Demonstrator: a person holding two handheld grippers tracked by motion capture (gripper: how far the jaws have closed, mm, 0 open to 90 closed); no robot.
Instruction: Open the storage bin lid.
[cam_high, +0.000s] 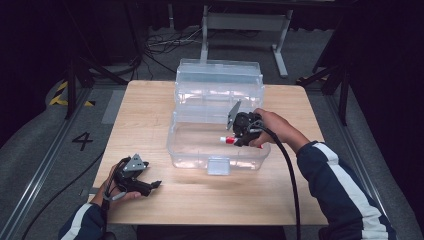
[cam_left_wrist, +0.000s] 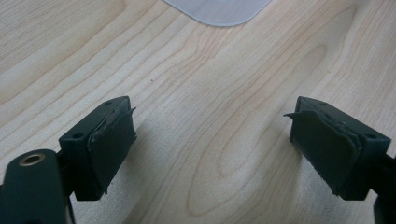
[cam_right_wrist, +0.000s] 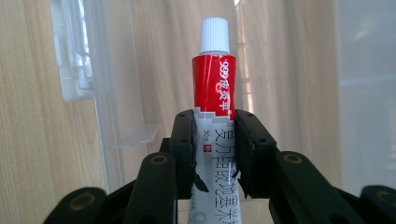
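While you are holding the tube (cam_right_wrist: 215, 116) in your right claw (cam_right_wrist: 215, 140), you are carrying something light and soft, so I judge that it is needing only a mild squeeze. The body is probably giving way under the pads and may be sliding a little, because its skin is looking smooth. The stiffest place is likely the shoulder under the cap; the flat tail end is also a safe place to take it. At this moment the two pads are pressing on its white middle part, one on each side, and this grip is looking steady.

The tube is having a white ribbed screw cap, then a red band with white characters, then a white body with grey print. It is pointing away from the claw.

Seen from above, the tube (cam_high: 229, 140) is hanging over the open front half of the clear plastic box (cam_high: 200, 150), inside its right part and just above the floor of the box. The lid is standing open behind.

Your left claw (cam_high: 156, 184) is resting on the desk (cam_high: 150, 110), in front of the box and to its left. Its pads (cam_left_wrist: 112, 144) are standing wide apart with nothing between them.
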